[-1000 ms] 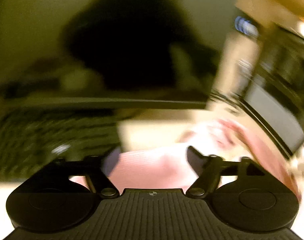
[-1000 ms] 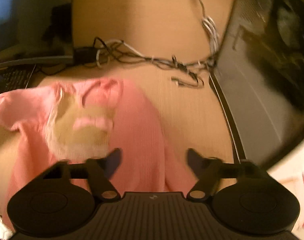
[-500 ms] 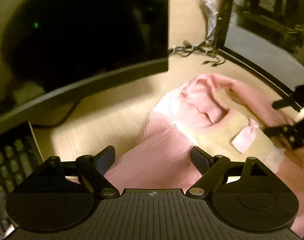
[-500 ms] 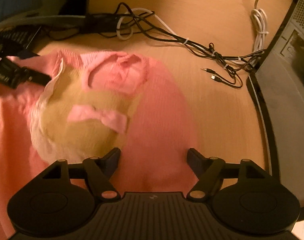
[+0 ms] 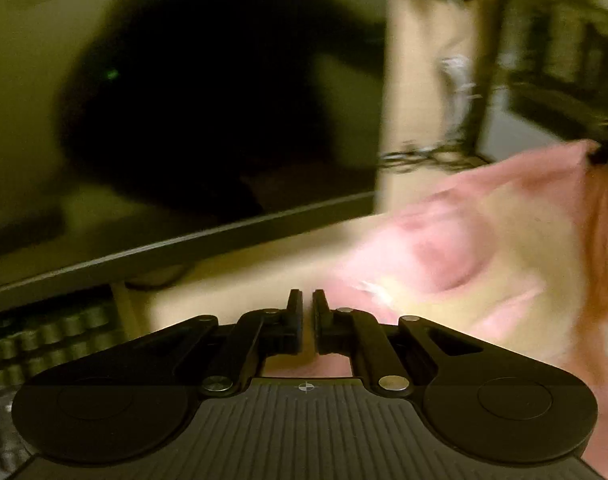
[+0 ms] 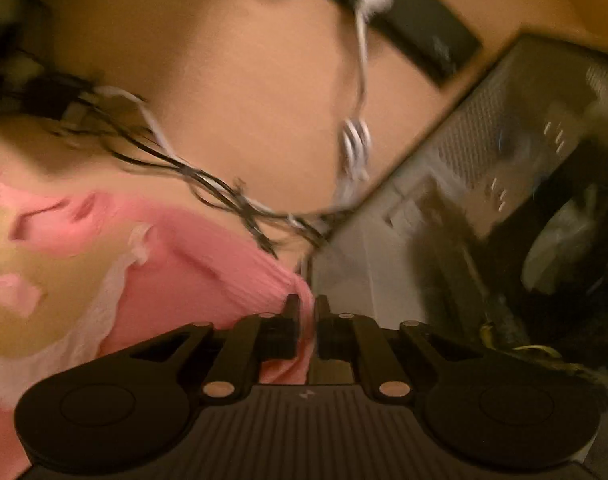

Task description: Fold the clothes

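With both grippers' jaws pinched on pink garment (image 6: 207,264) edges, right gripper (image 6: 307,312) and left gripper (image 5: 307,308), keep tension even; avoid snagging cables (image 6: 223,192).

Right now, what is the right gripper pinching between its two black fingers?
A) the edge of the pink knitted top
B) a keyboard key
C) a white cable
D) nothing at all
A: in the right wrist view the right gripper has its fingers nearly together with a fold of the pink knitted top caught between them, while the white cable lies farther off on the wooden desk.
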{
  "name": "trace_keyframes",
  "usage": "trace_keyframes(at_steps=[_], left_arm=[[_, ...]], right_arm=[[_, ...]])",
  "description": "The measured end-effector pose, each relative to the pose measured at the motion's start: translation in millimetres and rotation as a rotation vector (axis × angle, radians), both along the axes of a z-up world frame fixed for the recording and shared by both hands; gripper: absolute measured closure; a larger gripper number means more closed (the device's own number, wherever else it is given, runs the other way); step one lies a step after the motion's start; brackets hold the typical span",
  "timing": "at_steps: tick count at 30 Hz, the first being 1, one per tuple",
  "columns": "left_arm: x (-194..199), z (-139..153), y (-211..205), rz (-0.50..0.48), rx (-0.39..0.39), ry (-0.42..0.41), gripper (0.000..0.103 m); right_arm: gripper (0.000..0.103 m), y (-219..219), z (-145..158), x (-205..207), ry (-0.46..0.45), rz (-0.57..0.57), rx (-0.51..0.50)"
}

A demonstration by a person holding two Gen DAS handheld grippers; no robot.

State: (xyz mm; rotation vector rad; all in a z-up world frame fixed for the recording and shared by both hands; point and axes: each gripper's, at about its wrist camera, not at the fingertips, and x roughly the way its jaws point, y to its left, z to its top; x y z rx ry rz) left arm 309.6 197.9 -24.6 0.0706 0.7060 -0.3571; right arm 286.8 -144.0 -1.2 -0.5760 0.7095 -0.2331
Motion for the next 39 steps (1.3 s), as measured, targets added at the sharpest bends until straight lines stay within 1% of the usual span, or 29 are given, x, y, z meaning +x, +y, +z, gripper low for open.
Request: trace_keyframes(at_steps=[1,2,3,4,5,6,7,8,9,10,12,14,15,16,17,18,19,21,23,25,26,27,28,29,32,34,35,37,39], left_arm=[[5.1,-2.5,5.7,0.038,0.011,0.011,0.097],[4.6,-3.7,11.5,0.067,0.003,0.021,0.097],[4.0,-4.7,17.3,0.096,-0.005,0.032,0.095],[3.4,-5.8,23.1,0.124,-0.012,0.043,0.091],[2.9,-6.9,28.9,0.153,-0.020,0.053,0.089],[2.3,-8.0,34.7,0.182,-0.028,0.064,0.085],[-3.5,-4.5,38.7,0.180,-0.057,0.067,0.078],[-9.4,-0.9,42.6,0.177,-0.087,0.070,0.072],[-15.3,2.7,46.6,0.175,-0.117,0.072,0.061],[-19.6,5.5,44.9,0.151,-0.145,0.075,0.053],[-28.3,7.8,36.7,0.112,-0.196,0.089,0.051],[-37.3,6.8,23.9,0.083,-0.243,0.111,0.049],[-41.8,6.3,17.5,0.068,-0.266,0.122,0.047],[-46.3,5.8,11.1,0.053,-0.289,0.134,0.041],[-50.7,5.2,4.7,0.038,-0.312,0.145,0.038],[-55.2,4.7,-1.7,0.023,-0.335,0.156,0.032],[-59.7,4.2,-8.2,0.008,-0.358,0.167,0.029],[-64.8,-2.3,-20.0,-0.005,-0.401,0.211,0.027],[-74.2,-6.9,-30.4,0.010,-0.396,0.233,0.024],[-81.8,-11.0,-37.9,0.031,-0.381,0.249,0.023],[-82.8,-13.0,-40.7,0.045,-0.386,0.261,0.023],[-84.7,-15.1,-39.4,0.060,-0.394,0.270,0.021],[-86.7,-17.1,-38.0,0.074,-0.402,0.278,0.020],[-86.9,-18.9,-36.6,0.101,-0.401,0.283,0.020],[-86.7,-20.3,-32.7,0.152,-0.400,0.284,0.020],[-91.0,-20.3,-24.5,0.165,-0.433,0.285,0.018],[-92.3,-19.3,-24.1,0.172,-0.432,0.287,0.017],[-95.0,-17.1,-23.7,0.186,-0.429,0.290,0.016],[-98.4,-14.5,-24.3,0.198,-0.418,0.294,0.016]], right_arm=[[0.089,-4.4,-7.4,11.6,0.017,-0.017,0.006],[0.084,-6.0,-11.9,17.6,0.022,-0.021,0.012],[0.082,-5.0,-12.9,19.2,0.008,-0.022,0.010],[0.078,-3.9,-13.9,20.8,-0.005,-0.023,0.008],[0.074,-2.7,-13.7,21.1,-0.021,-0.018,0.015],[0.071,-0.5,-8.1,15.9,-0.047,0.006,0.060],[0.067,2.2,-3.2,11.7,-0.062,0.035,0.113],[0.065,7.4,-1.1,11.4,-0.033,0.084,0.202],[0.065,12.6,1.1,11.1,-0.005,0.134,0.291],[0.065,17.8,3.3,10.9,0.024,0.184,0.380],[0.066,32.8,2.5,16.7,0.098,0.271,0.565],[0.068,50.9,-7.6,29.7,0.170,0.324,0.705],[0.068,60.2,-14.3,36.2,0.191,0.341,0.756],[0.068,68.8,-21.7,42.9,0.204,0.352,0.782],[0.068,76.0,-30.1,50.5,0.213,0.353,0.795],[0.068,79.3,-40.2,58.6,0.222,0.342,0.804],[0.068,82.7,-50.4,66.7,0.231,0.330,0.813],[0.068,88.8,-69.4,81.8,0.250,0.308,0.834],[0.067,93.1,-77.3,85.5,0.277,0.324,0.882],[0.068,98.5,-78.7,84.5,0.295,0.381,0.915],[0.079,101.8,-78.9,86.0,0.313,0.403,0.937],[0.087,104.2,-78.7,90.3,0.321,0.419,0.955],[0.098,105.9,-76.9,94.4,0.291,0.420,0.935],[0.099,107.5,-75.1,98.6,0.261,0.421,0.913],[0.099,112.3,-69.6,111.1,0.171,0.425,0.850],[0.099,115.6,-65.9,119.5,0.111,0.426,0.806],[0.099,117.3,-65.7,124.2,0.088,0.425,0.783],[0.099,119.0,-77.3,135.2,0.103,0.397,0.743],[0.093,113.7,-78.8,135.6,0.105,0.369,0.744]])
